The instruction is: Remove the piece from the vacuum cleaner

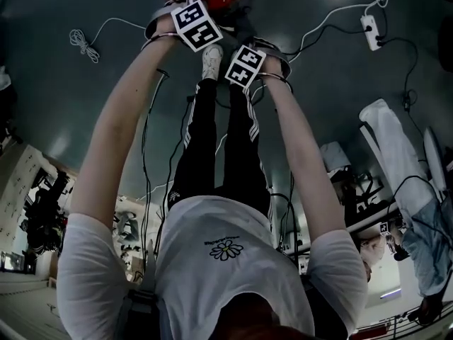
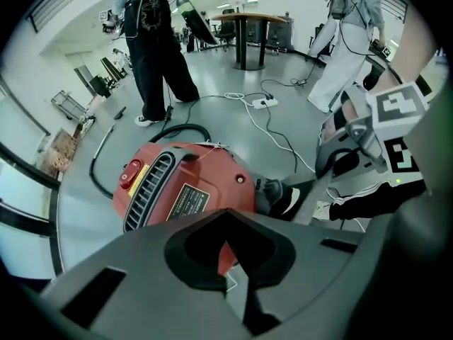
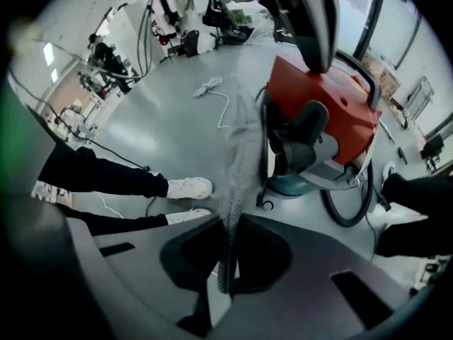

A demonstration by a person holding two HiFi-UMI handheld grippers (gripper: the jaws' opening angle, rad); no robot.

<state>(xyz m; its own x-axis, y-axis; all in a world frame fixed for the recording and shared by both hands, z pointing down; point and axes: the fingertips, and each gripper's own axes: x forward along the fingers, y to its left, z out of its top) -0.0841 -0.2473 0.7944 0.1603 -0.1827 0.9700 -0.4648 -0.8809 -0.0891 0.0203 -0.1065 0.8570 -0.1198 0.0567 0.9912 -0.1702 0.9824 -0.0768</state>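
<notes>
The left claw [image 2: 231, 268] has its jaws pressed together and points down over the red top of the vacuum cleaner [image 2: 185, 183]. The right claw [image 3: 228, 261] is also pressed together. A thin grey dotted strip [image 3: 237, 168] runs out along the line where its jaws meet, and I cannot tell whether that is a pad or something pinched. This claw hangs just beside the vacuum cleaner, on its front side. There a dark grey elbow piece [image 3: 309, 129] still sits in the pale grey front panel [image 3: 333, 165]. A black hose [image 3: 348, 214] loops on the floor [image 3: 177, 119] beside the vacuum cleaner's base. The person's white shoes [image 3: 185, 188] stand near the vacuum cleaner, on the side away from the hose. A white power strip [image 1: 371, 28] lies well apart from it.
</notes>
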